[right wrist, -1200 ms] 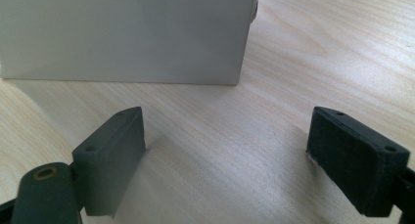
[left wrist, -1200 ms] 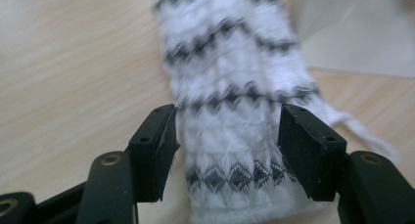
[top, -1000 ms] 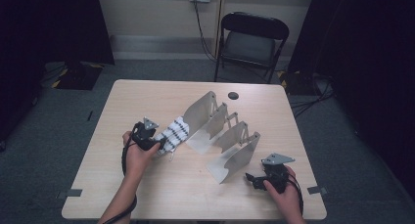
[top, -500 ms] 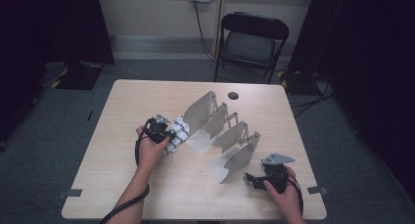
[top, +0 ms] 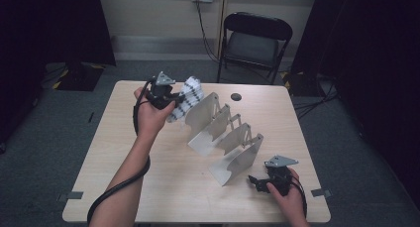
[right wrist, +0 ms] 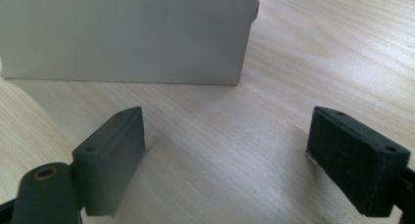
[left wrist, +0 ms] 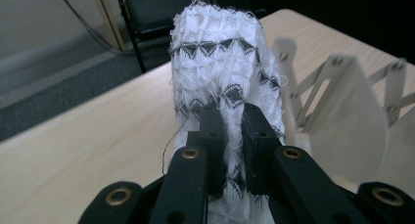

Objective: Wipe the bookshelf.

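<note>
Above the desk [top: 124,187] in the high view, the left claw [top: 174,99] holds a white cloth with black zigzag bands [top: 185,100] in the air, just left of the grey folding rack [top: 223,135], whose slots look bare. The right claw [top: 253,181] rests near the rack's near end.

Left gripper view: jaws pinched tight on the cloth [left wrist: 220,67], rack [left wrist: 342,111] beside it.

Right gripper view: jaws wide apart, gripping nothing, facing a grey rack panel [right wrist: 127,33].

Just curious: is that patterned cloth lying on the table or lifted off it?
Lifted. The left tongs pinch the cloth, which hangs above the table.
</note>
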Tool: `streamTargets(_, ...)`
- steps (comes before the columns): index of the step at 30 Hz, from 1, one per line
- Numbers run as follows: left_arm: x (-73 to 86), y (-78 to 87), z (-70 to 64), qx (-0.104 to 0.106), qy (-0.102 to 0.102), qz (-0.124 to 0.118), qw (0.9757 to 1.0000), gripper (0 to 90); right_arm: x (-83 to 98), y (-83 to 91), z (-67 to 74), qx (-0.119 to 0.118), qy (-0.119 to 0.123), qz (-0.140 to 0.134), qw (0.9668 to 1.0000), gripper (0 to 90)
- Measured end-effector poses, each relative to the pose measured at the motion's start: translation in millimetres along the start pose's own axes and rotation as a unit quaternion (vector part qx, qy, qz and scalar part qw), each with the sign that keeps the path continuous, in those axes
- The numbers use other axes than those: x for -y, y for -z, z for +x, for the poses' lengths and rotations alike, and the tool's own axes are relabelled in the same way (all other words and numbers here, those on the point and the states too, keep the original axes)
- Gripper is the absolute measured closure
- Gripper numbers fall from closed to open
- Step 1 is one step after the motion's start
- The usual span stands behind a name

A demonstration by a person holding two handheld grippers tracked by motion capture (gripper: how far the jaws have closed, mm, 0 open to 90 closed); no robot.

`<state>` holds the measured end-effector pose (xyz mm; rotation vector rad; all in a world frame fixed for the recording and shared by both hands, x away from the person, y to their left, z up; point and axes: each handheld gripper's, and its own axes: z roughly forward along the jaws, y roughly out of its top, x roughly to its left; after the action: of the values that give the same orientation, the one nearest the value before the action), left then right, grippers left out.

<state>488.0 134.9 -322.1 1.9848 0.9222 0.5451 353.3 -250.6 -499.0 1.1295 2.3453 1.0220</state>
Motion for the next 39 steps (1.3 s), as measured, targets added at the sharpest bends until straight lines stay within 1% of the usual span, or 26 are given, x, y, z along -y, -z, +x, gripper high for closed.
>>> streamTargets(3, -5.8, -9.9, -5.4, 0.005, -0.007, 0.005, 0.9999, 81.8, 0.0, 0.0, 0.1, 0.0, 0.0, 0.0, 1.0, 13.6)
streamTargets(5, -4.3, -16.8, -7.0, 0.007, -0.006, 0.011, 0.9999, 81.8, 0.0, 0.0, 0.1, 0.0, 0.0, 0.0, 1.0, 13.6)
streamTargets(6, -2.6, -19.5, -6.7, 0.007, -0.008, 0.014, 0.9999, 81.8, 0.0, 0.0, 0.1, -0.001, 0.001, 0.0, 1.0, 13.6)
streamTargets(7, -0.7, -21.8, -6.4, 0.006, -0.003, 0.015, 0.9999, 81.8, 0.0, 0.0, 0.1, -0.001, 0.001, 0.0, 1.0, 13.6)
streamTargets(9, 3.3, -25.1, -4.1, 0.007, -0.003, 0.018, 0.9998, 81.7, 0.0, 0.1, 0.1, -0.001, 0.002, 0.0, 1.0, 13.6)
streamTargets(10, 5.8, -26.8, -2.8, 0.009, 0.001, 0.022, 0.9997, 81.7, 0.0, 0.0, 0.1, -0.001, 0.001, 0.0, 1.0, 13.6)
streamTargets(11, 5.8, -26.8, -2.8, 0.009, 0.001, 0.022, 0.9997, 81.7, 0.0, 0.1, 0.1, -0.001, 0.001, 0.0, 1.0, 13.6)
streamTargets(13, 11.1, -30.5, -0.3, 0.01, 0.002, 0.029, 0.9995, 81.7, 0.0, 0.0, 0.1, -0.001, 0.002, 0.0, 1.0, 13.6)
streamTargets(14, 11.1, -30.5, -0.3, 0.01, 0.002, 0.029, 0.9995, 81.7, 0.0, 0.0, 0.1, -0.001, 0.001, 0.0, 1.0, 13.6)
streamTargets(16, 17.9, -35.9, -0.7, 0.01, 0.001, 0.036, 0.9993, 81.8, 0.0, 0.0, 0.1, -0.001, 0.002, 0.0, 1.0, 13.6)
streamTargets(20, 27.7, -43.0, -1.9, 0.014, 0.007, 0.039, 0.9991, 81.8, 0.0, 0.1, 0.1, -0.001, 0.002, 0.0, 1.0, 13.6)
streamTargets(21, 30.0, -44.3, -2.0, 0.015, 0.006, 0.043, 0.9989, 81.8, 0.0, 0.0, 0.1, -0.001, 0.002, 0.0, 1.0, 13.6)
streamTargets(22, 32.5, -46.0, -2.7, 0.018, 0.01, 0.042, 0.9989, 81.8, 0.0, 0.0, 0.1, -0.001, 0.002, 0.0, 1.0, 13.6)
streamTargets(24, 37.9, -48.2, -3.1, 0.019, 0.009, 0.047, 0.9987, 81.8, 0.0, 0.0, 0.1, -0.001, 0.002, 0.0, 1.0, 13.6)
streamTargets(26, 46.2, -50.9, -3.3, 0.024, 0.013, 0.052, 0.9983, 81.9, 0.0, 0.0, 0.1, -0.001, 0.002, 0.0, 1.0, 13.6)
streamTargets(27, 50.7, -52.2, -3.2, 0.029, 0.019, 0.049, 0.9982, 81.9, 0.0, 0.0, 0.1, -0.001, 0.002, 0.0, 1.0, 13.6)
streamTargets(28, 53.9, -52.6, -3.0, 0.03, 0.02, 0.053, 0.998, 81.9, 0.0, 0.1, 0.1, -0.001, 0.002, 0.0, 1.0, 13.6)
streamTargets(29, 58.6, -54.1, -3.7, 0.031, 0.026, 0.052, 0.9978, 82.0, 0.0, 0.1, 0.1, -0.001, 0.002, 0.0, 1.0, 13.6)
streamTargets(30, 62.9, -54.8, -3.6, 0.031, 0.026, 0.058, 0.9975, 81.9, 0.0, 0.0, 0.1, -0.001, 0.002, 0.0, 1.0, 13.6)
streamTargets(32, 73.0, -57.0, -3.5, 0.033, 0.031, 0.062, 0.997, 81.9, 0.0, 0.0, 0.1, -0.001, 0.002, 0.0, 1.0, 13.6)
streamTargets(33, 76.1, -57.5, -3.5, 0.033, 0.03, 0.065, 0.9969, 81.9, 0.0, 0.0, 0.1, -0.001, 0.002, 0.0, 1.0, 13.6)
streamTargets(36, 91.7, -61.2, -5.7, 0.04, 0.041, 0.073, 0.9957, 81.9, 0.0, 0.0, 0.1, -0.001, 0.002, 0.0, 1.0, 13.6)
streamTargets(37, 91.7, -61.2, -5.7, 0.04, 0.041, 0.073, 0.9957, 81.9, 0.0, 0.1, 0.1, -0.001, 0.002, 0.0, 1.0, 13.6)
streamTargets(38, 101.6, -64.0, -6.8, 0.04, 0.044, 0.081, 0.9949, 81.9, 0.0, 0.1, 0.1, -0.001, 0.002, 0.0, 1.0, 13.6)
streamTargets(39, 105.1, -64.7, -6.6, 0.041, 0.045, 0.082, 0.9948, 81.9, 0.0, 0.0, 0.1, -0.001, 0.002, 0.0, 1.0, 13.6)
